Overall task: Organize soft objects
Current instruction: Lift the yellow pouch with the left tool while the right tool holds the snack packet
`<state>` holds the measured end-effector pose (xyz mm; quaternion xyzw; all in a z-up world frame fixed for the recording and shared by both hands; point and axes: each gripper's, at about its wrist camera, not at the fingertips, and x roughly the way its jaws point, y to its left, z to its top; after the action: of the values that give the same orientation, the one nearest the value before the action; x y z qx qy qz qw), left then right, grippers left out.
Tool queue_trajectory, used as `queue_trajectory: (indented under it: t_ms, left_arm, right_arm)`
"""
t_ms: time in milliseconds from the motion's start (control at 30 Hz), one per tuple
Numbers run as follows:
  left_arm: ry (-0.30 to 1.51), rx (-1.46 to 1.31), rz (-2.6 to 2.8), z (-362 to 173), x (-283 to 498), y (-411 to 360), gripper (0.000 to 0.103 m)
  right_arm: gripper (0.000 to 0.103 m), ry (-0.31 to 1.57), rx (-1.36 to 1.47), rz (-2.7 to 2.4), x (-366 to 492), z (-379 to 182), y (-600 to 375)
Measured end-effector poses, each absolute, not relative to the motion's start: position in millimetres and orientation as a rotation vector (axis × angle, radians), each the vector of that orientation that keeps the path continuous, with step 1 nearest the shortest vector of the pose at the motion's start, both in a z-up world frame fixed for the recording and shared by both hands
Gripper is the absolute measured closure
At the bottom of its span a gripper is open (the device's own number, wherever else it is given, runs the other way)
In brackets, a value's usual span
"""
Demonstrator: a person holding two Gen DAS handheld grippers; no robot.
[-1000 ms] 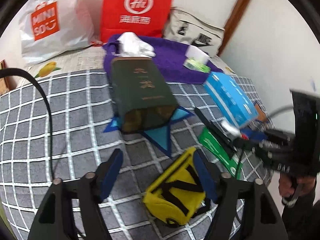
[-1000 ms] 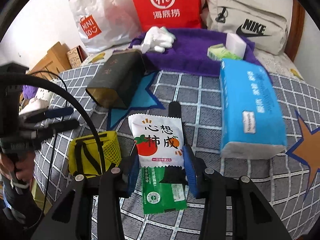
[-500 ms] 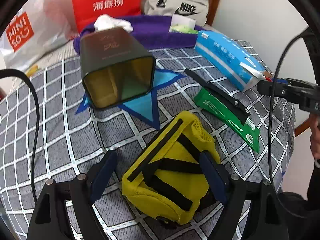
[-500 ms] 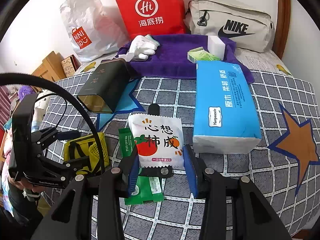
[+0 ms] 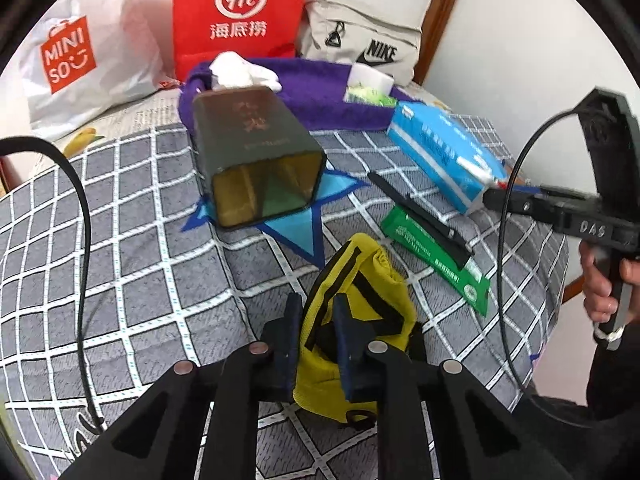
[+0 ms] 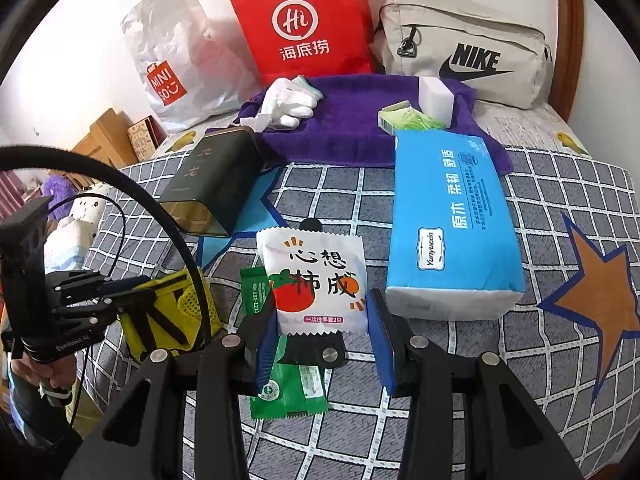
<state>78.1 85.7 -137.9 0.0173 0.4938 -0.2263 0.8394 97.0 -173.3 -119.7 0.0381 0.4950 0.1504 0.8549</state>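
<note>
Two tongs: left tongs (image 5: 316,320) pinching yellow pouch (image 5: 360,280); right tongs (image 6: 322,316) pinching white packet (image 6: 314,280).

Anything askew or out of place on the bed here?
The dark green tin lies tipped on its side, open end toward the camera and seemingly empty. The yellow mesh pouch is bunched up where the left gripper pinches it. Nothing looks spilled or damaged.
</note>
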Motion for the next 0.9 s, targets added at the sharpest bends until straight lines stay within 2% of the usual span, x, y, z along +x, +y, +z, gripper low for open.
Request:
queue_trajectory:
  t_ms: [300, 533, 700, 900]
  left_arm:
    - [0.957, 0.034, -0.435, -105, 82, 91, 0.089]
    - [1.042, 0.043, -0.449, -141, 84, 81, 0.087]
    - [1.043, -0.012, -0.465, -145, 83, 90, 0.087]
    - [1.033, 0.077, -0.443, -140, 75, 81, 0.070]
  right_arm:
    - [0.062, 1.019, 0.075, 0.334, 101, -111, -172]
    - [0.062, 1.032, 0.066, 0.345, 100, -115, -168]
    - [0.062, 1.040, 0.063, 0.350, 100, -117, -166]
    - [0.062, 1.040, 0.061, 0.361, 98, -117, -164]
